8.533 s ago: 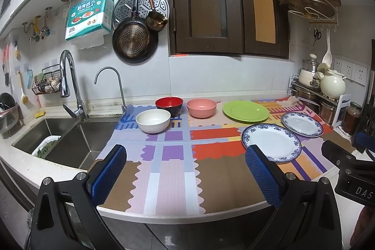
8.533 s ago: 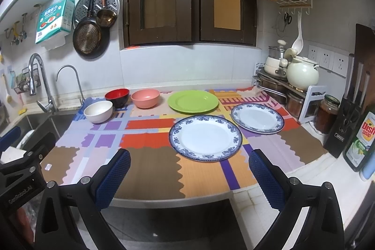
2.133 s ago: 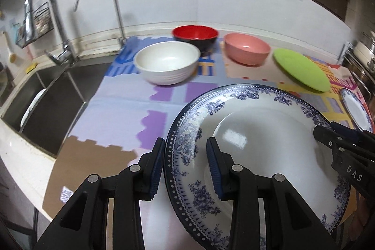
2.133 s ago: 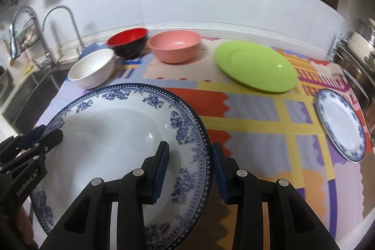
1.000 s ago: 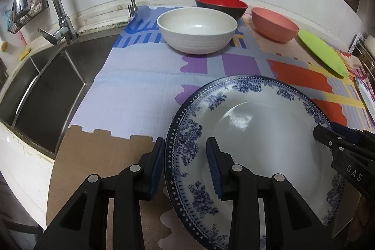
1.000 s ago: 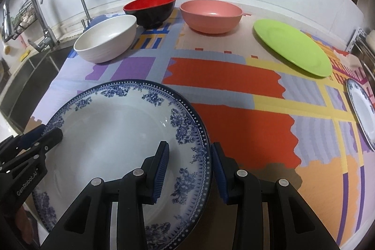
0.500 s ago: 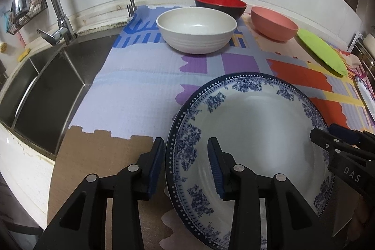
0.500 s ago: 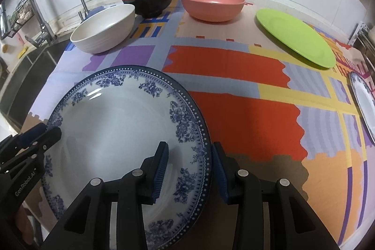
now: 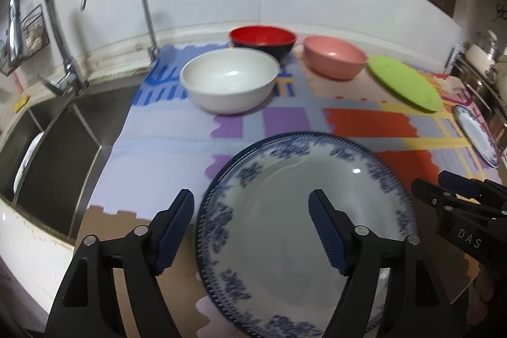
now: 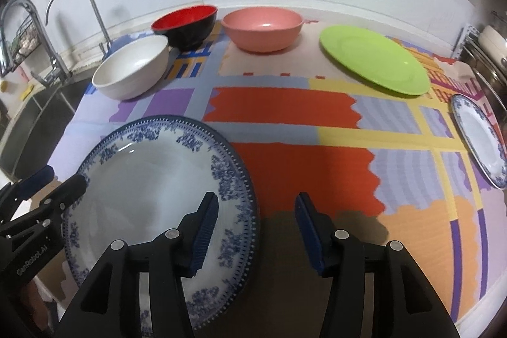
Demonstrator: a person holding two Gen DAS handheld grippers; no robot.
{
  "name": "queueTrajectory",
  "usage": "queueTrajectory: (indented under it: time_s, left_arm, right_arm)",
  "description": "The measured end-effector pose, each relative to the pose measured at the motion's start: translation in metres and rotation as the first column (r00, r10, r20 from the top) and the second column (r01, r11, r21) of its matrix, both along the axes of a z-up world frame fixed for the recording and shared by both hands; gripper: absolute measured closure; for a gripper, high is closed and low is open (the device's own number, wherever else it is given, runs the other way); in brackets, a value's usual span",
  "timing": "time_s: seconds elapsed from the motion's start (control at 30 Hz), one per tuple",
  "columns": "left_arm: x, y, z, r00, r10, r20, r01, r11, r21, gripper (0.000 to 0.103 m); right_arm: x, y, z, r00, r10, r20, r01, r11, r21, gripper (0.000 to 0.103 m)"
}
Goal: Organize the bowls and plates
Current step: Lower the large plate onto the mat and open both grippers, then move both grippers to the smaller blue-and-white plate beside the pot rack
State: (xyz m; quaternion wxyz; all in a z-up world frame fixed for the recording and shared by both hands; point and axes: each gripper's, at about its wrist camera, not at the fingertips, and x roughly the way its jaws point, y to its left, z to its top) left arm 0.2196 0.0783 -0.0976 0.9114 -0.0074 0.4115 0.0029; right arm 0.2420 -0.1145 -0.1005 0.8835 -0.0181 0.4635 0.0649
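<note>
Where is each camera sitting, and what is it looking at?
Left wrist view: sits on the left tool, looking down past its opening jaws at the big blue-patterned plate, the sink to the left; the right tool pokes in.
Right wrist view: sits on the right tool, jaws opening astride the plate's right rim, looking across the colourful mat; the left tool pokes in.
Both share the plate, white bowl, red bowl, pink bowl and green plate.
</note>
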Motion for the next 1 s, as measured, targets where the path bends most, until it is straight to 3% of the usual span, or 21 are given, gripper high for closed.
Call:
queueTrajectory:
  time_s: [0.3,0.37,0.7,1.0]
  left_arm:
    - [-0.005,-0.033,0.03,0.99,-0.101,0.093,0.1,0.995,0.017,0.008]
    - [-0.006,-0.041,0.038,0.984,-0.127,0.121,0.126,0.992,0.023,0.005]
    - [-0.008,-0.083,0.068,0.94,-0.265,0.215,0.265,0.964,0.028,0.003]
    - [0.0,-0.143,0.083,0.909,-0.337,0.244,0.338,0.94,0.039,0.003]
  right_arm:
    - [-0.022,-0.036,0.024,0.992,-0.115,0.052,0.115,0.993,0.006,0.051]
    - [-0.027,-0.044,0.032,0.987,-0.142,0.074,0.142,0.99,0.003,0.042]
    - [-0.057,-0.085,0.067,0.938,-0.279,0.206,0.285,0.958,-0.004,0.039]
    - [-0.065,-0.137,0.077,0.899,-0.366,0.239,0.376,0.927,0.006,0.039]
